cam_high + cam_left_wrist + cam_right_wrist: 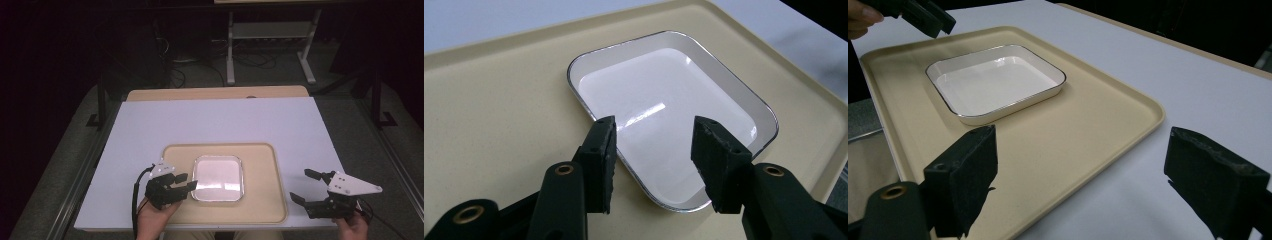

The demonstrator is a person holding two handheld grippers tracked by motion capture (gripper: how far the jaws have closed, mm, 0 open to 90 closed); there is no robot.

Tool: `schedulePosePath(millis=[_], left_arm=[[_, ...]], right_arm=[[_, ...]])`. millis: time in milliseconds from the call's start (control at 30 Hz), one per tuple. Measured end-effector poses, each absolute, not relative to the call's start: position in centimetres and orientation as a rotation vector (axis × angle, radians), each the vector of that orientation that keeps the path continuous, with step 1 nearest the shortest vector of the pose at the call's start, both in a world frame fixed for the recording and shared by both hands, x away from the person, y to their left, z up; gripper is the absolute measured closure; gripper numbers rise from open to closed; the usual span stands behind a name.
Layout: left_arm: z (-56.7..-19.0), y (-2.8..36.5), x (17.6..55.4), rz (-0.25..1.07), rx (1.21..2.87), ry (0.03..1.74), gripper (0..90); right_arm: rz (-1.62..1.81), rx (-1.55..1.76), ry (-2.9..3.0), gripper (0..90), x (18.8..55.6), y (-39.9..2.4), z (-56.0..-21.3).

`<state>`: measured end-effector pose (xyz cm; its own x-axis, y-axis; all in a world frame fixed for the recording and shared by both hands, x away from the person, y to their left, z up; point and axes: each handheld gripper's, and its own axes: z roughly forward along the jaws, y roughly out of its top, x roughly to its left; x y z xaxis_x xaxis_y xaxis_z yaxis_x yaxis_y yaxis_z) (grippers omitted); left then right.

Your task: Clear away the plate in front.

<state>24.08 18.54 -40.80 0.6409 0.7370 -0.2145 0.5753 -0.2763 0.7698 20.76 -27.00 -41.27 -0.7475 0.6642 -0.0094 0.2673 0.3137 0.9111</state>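
The white square dish sits in the middle of the beige tray. The left gripper hangs at the dish's left rim, fingers partly open and empty. The right gripper waits right of the tray, fingers wide apart, holding nothing. Closing on the slick, shallow rim risks the dish slipping or tipping.

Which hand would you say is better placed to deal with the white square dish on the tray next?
Probably the left. The left gripper hovers at the white dish, jaws open just above its near rim. The right gripper sits open beyond the beige tray, well away from the dish.
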Motion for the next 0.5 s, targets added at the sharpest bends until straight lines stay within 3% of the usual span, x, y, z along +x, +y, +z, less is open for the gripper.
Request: schedulePosePath(millis=[500], left_arm=[[-39.9, 20.1, 23.9, 0.270, 1.979, 0.908, 44.9]], right_arm=[[1.411, 0.845, 2.195, 12.9, 20.8, -27.2, -41.3]])
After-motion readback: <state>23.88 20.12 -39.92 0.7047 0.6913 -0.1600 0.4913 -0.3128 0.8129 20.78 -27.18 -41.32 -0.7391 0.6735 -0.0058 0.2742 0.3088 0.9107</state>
